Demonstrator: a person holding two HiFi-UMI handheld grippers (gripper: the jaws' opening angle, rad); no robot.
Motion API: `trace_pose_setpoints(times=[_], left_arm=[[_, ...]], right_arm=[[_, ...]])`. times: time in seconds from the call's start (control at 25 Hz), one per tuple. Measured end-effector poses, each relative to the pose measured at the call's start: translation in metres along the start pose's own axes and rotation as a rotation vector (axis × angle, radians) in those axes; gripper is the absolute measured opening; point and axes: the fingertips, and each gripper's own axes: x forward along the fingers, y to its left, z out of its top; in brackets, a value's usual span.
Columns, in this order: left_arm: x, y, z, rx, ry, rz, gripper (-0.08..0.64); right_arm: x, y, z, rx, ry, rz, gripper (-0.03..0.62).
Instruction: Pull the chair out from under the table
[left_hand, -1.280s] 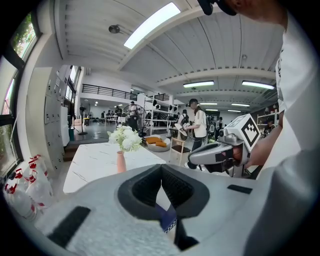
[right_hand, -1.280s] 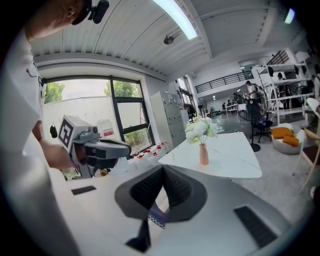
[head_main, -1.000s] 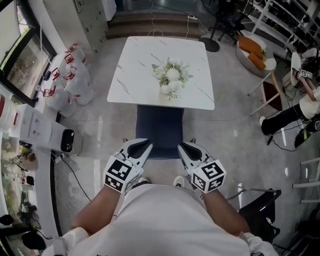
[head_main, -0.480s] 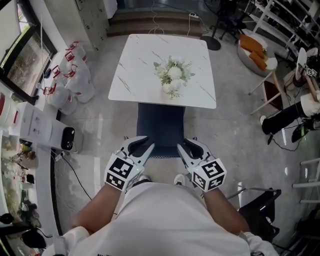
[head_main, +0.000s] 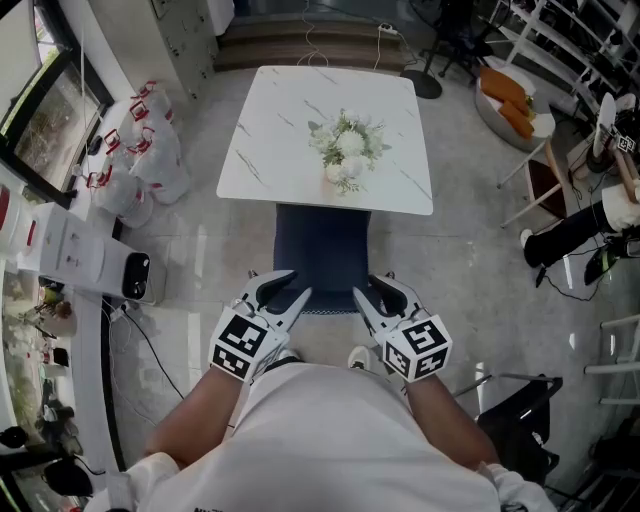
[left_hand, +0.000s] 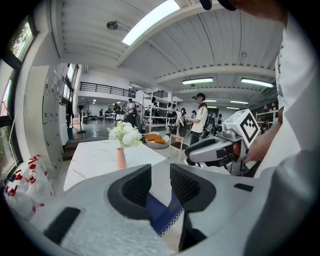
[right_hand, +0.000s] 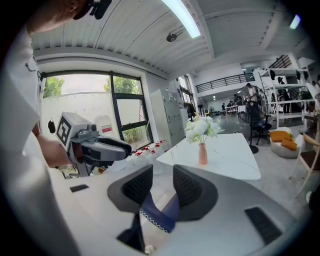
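Since the chair (head_main: 322, 255) stands nearly clear of the table (head_main: 270, 140), only its front at the edge, the pull looks done: the left gripper (head_main: 290, 288) and right gripper (head_main: 368, 288), jaws just opening, straddle its back, gripping nothing, with only withdrawal left.

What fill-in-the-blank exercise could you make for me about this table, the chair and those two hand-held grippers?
1. The flowers on the white table are ____.
2. The chair at the table's near side is dark ____.
3. Between the fingers of the left gripper and of the right gripper sits the back edge of the ____.

Missing words: white; blue; chair.

Note: both grippers' fingers have just been opening and do not press on the chair.
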Motion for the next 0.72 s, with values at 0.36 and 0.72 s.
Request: trace_pose_setpoints(times=[0.36, 0.72], left_arm=[[0.0, 0.003, -0.005, -0.005, 0.016, 0.007, 0.114], [0.012, -0.005, -0.066, -0.019, 0.174, -0.039, 0.118]], right_arm=[[-0.005, -0.004, -0.004, -0.006, 0.009, 0.003, 0.133], [0.006, -0.005, -0.064, 0.018, 0.185, 0.034, 0.126]])
